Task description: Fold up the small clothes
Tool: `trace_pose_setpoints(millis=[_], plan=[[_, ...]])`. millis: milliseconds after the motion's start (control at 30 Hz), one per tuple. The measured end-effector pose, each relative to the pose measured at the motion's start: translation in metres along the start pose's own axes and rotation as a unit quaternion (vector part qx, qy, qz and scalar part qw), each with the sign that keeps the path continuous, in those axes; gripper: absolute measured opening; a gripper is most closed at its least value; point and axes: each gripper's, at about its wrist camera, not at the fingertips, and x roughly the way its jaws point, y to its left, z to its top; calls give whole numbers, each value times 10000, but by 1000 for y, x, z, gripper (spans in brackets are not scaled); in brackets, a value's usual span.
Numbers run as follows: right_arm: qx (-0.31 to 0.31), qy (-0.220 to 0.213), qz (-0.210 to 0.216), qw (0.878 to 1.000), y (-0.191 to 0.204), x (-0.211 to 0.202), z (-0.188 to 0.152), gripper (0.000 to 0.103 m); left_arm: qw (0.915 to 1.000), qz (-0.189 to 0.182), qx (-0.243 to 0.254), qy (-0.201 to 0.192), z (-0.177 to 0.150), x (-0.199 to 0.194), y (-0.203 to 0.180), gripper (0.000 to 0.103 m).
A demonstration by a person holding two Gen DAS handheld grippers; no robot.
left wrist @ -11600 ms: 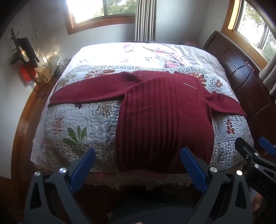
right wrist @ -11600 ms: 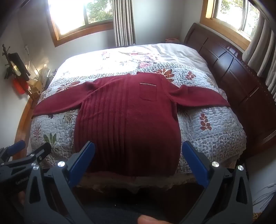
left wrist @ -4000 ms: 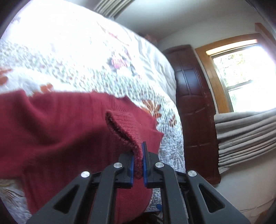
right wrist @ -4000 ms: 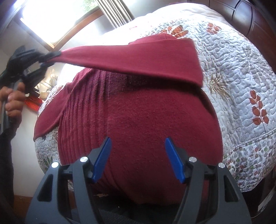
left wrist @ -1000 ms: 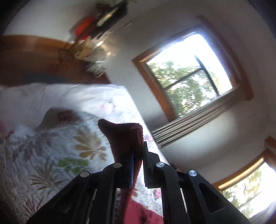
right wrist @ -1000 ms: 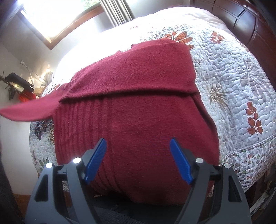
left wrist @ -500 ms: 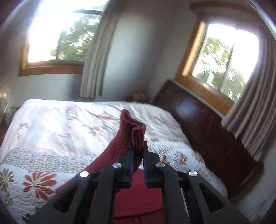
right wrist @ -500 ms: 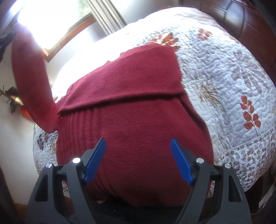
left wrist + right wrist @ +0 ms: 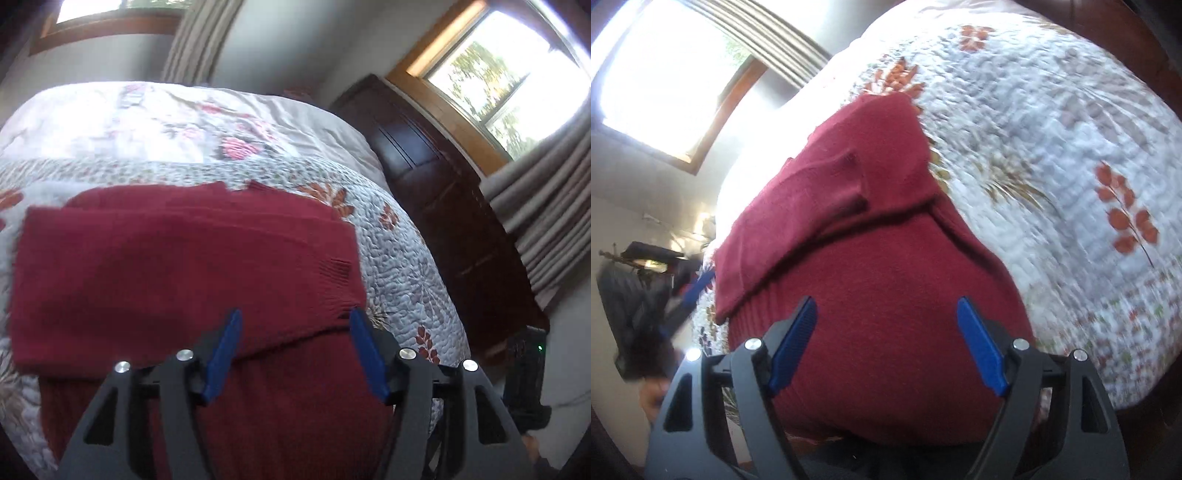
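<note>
While both tongs stand wide apart and hold nothing, the red sweater [image 9: 177, 266] lies flat on the quilt [image 9: 402, 266] straight ahead of them, both sleeves folded across its chest. Ahead of the left tongs [image 9: 295, 347], one cuff [image 9: 334, 271] sits at the right edge of the folded band, just beyond the right blue pad; the ribbed body runs back under the fingers toward the near edge of the bed. Beyond the sweater the quilt gives way to a pale flowered sheet [image 9: 177, 122], then a grey wall with a curtain [image 9: 199, 37]. To the right stand a dark wooden headboard [image 9: 443, 192] and a wood-framed window [image 9: 491, 85] with grey drapes. From the right tongs [image 9: 886, 350] the hem fills the space between the pads, leaf-printed quilt spreads to the right, and a bright window [image 9: 661, 74] shows up to the left. Far left of them, blurred, appears the other tool's dark frame.
</note>
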Motion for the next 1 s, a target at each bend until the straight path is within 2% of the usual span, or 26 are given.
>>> trace_pose_setpoints(millis=[67,133,233,300,400,500,567,633,800,867,933,1000], plan=[[-40,121,339,9993,6,18,23,76,9988,247,-410,-93,-10,-27,37,70],[-28,355,746,9966,9,43,51,65,9956,564,-733,-148,-27,-52,71,72],[316,566,983,9930,-1,78,93,64,9875,1001,-1189,-250,-54,-82,110,72],[526,653,956,9919,-12,96,115,63,9801,1169,-1577,-286,-72,-95,130,72],[784,848,1056,9877,-26,115,136,63,9661,1140,-2285,-380,-99,-106,151,72],[750,1128,1316,9820,-28,125,145,63,9556,1197,-2658,-424,-117,-109,158,73],[627,1187,1391,9811,-27,125,148,58,9512,1181,-2819,-421,-123,-106,157,73],[449,1238,1462,9804,-21,122,149,48,9502,1189,-2850,-411,-124,-104,153,73],[203,1370,1511,9788,-7,126,145,46,9542,1169,-2714,-460,-115,-101,139,73],[156,1438,1556,9772,-4,128,144,38,9562,1136,-2655,-470,-111,-98,134,73],[59,1439,1545,9774,0,127,145,17,9584,1108,-2585,-479,-107,-96,129,73],[-3,1431,1640,9760,5,118,147,7,9608,1103,-2499,-480,-102,-94,124,73]])
